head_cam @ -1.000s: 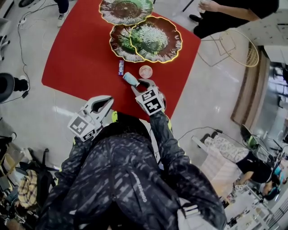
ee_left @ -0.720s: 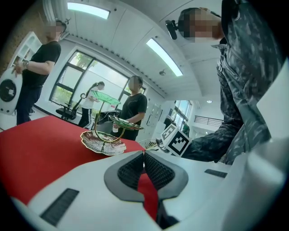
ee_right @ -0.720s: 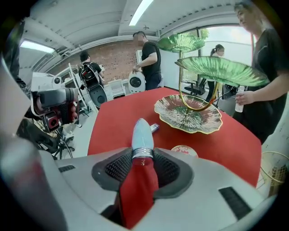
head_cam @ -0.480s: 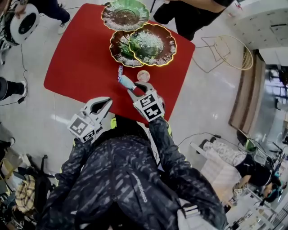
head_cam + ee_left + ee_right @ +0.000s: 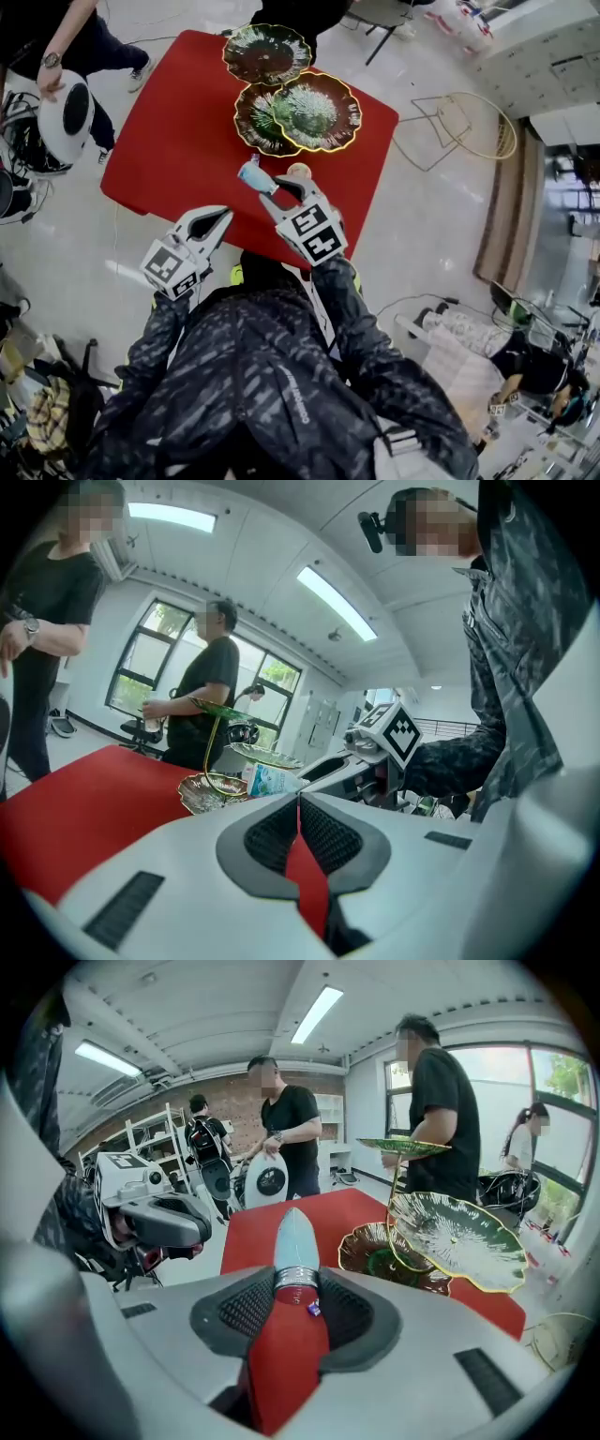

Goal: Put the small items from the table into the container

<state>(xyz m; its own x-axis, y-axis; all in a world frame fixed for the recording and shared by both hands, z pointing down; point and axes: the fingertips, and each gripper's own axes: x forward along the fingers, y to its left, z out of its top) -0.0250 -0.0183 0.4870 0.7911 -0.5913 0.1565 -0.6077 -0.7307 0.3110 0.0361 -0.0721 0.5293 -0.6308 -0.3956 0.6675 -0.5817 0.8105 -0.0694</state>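
Right gripper view: your right gripper (image 5: 296, 1288) has its jaws half closed on a pale blue tube (image 5: 293, 1239), pinched at its collar end, mid-frame over the red bench (image 5: 337, 1206). With that thin grip it could pivot or drop short of the leaf dishes (image 5: 455, 1232). Left gripper (image 5: 298, 810) jaws are pressed together, with nothing in them.

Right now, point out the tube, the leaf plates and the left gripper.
tube (image 5: 295, 1237): right gripper view, its pale blue body.
leaf plates (image 5: 314, 111): head view, the biggest plate's face.
left gripper (image 5: 223, 216): head view, between its fingertips.
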